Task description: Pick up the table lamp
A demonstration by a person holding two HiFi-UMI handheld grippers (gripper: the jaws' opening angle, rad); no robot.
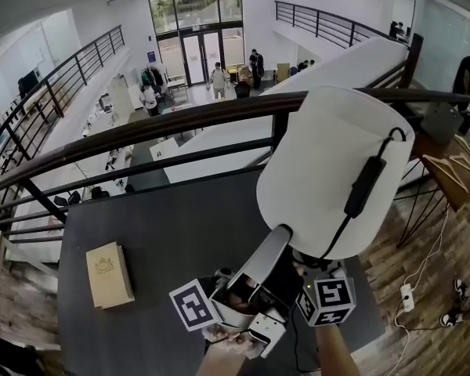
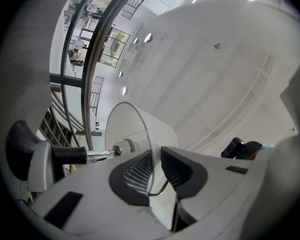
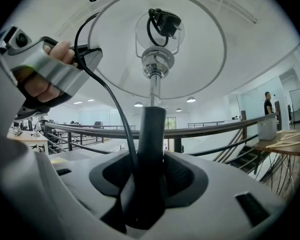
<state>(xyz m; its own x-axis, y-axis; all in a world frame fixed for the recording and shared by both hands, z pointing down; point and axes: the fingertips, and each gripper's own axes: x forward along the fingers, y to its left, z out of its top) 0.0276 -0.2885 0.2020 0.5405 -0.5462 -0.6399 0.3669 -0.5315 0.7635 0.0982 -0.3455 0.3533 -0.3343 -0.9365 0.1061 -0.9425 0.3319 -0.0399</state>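
The table lamp has a white shade (image 1: 321,163) and a black cord with an inline switch (image 1: 366,185). It is held over the dark table (image 1: 164,233); its base is hidden. My left gripper (image 2: 155,166) is shut on the shade's lower rim (image 2: 149,149), with the thin edge between the pads. In the head view the left gripper (image 1: 280,233) reaches up to that rim. My right gripper (image 3: 149,171) is shut on the lamp's black stem (image 3: 151,134), just below the shade (image 3: 200,44). Its marker cube (image 1: 329,300) shows under the shade.
A tan box (image 1: 108,274) lies on the table at the left. A dark railing (image 1: 141,131) runs behind the table, above a lower floor with people. A wooden side table (image 1: 454,175) and floor cables (image 1: 411,292) are at the right.
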